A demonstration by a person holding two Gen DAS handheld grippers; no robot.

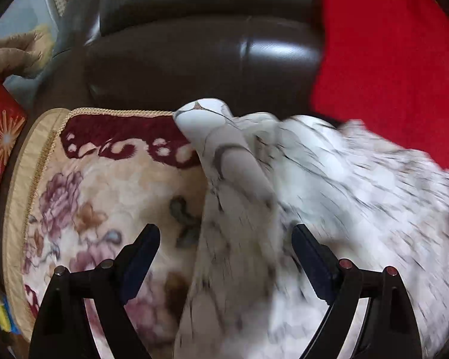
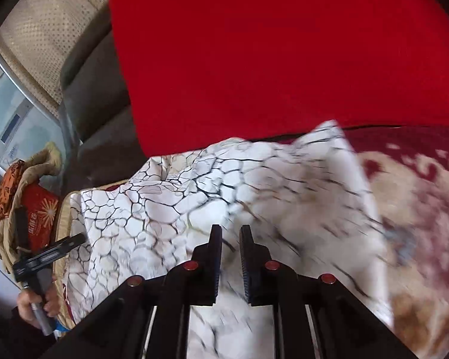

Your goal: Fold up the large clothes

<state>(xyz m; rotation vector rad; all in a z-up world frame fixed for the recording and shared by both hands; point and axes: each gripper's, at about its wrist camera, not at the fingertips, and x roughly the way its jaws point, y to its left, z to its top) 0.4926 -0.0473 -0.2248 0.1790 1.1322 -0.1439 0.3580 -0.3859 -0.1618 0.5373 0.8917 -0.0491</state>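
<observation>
A white garment with a black crackle pattern (image 1: 329, 185) lies crumpled on a floral seat cover (image 1: 104, 197). My left gripper (image 1: 226, 236) is open wide just above the garment's left edge, with cloth between and below its fingers. In the right wrist view the garment (image 2: 170, 203) spreads across the seat, its right part blurred. My right gripper (image 2: 230, 234) hovers over the cloth with its jaws close together and a narrow gap between them; no cloth shows in the gap. The left gripper (image 2: 60, 248) also shows at the garment's far left edge, held by a hand.
A dark leather sofa back (image 1: 200, 53) rises behind the seat. A red cloth (image 2: 269, 59) hangs over the sofa back at the right. A red box (image 2: 40, 218) and a beige bundle (image 1: 18, 53) lie beyond the seat's left edge. The floral seat cover (image 2: 419, 224) continues to the right.
</observation>
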